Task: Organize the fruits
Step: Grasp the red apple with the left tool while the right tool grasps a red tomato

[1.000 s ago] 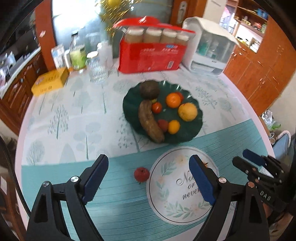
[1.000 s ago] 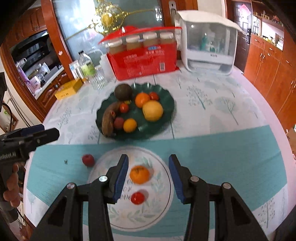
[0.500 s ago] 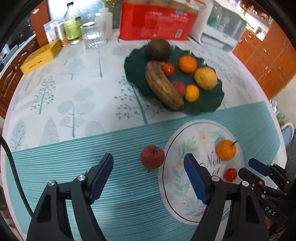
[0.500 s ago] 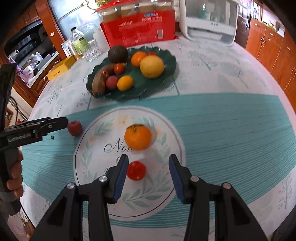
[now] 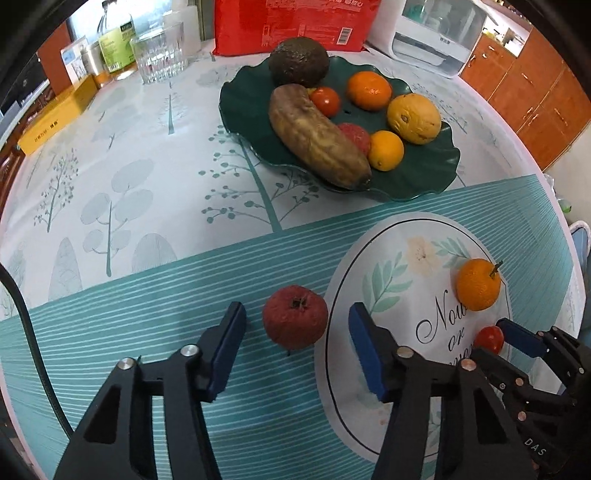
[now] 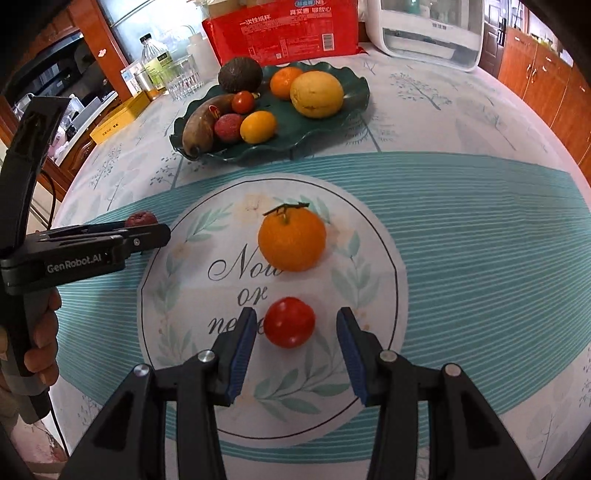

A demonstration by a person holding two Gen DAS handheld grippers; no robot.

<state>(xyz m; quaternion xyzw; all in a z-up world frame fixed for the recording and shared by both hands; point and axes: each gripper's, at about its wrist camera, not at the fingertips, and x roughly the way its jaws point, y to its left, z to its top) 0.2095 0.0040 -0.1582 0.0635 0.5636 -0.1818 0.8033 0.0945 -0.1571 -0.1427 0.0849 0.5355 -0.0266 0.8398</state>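
A wrinkled dark-red fruit (image 5: 294, 322) lies on the teal striped cloth, between the pads of my left gripper (image 5: 296, 312). Its jaws are closing, with a gap still on each side of the fruit. My right gripper (image 6: 296, 314) straddles a small red tomato (image 6: 289, 322) on the round printed patch; its pads stand just off it. A stemmed mandarin (image 6: 291, 240) sits just beyond the tomato. The dark green plate (image 5: 424, 184) further back holds several fruits, among them a brown banana (image 5: 317, 136). In the right wrist view the left gripper (image 6: 147, 232) hides most of the red fruit (image 6: 140, 218).
Behind the plate stand a red pack of paper cups (image 5: 295, 22), a white appliance (image 5: 439, 33), a glass (image 5: 160, 51), a bottle (image 5: 116, 44) and a yellow box (image 5: 55, 118). Wooden cabinets (image 5: 535, 85) lie past the round table's right edge. A hand (image 6: 40, 332) holds the left gripper.
Both grippers have come down toward the cloth. The left jaws have narrowed around the red fruit. The right gripper has moved from the mandarin to straddle the tomato.
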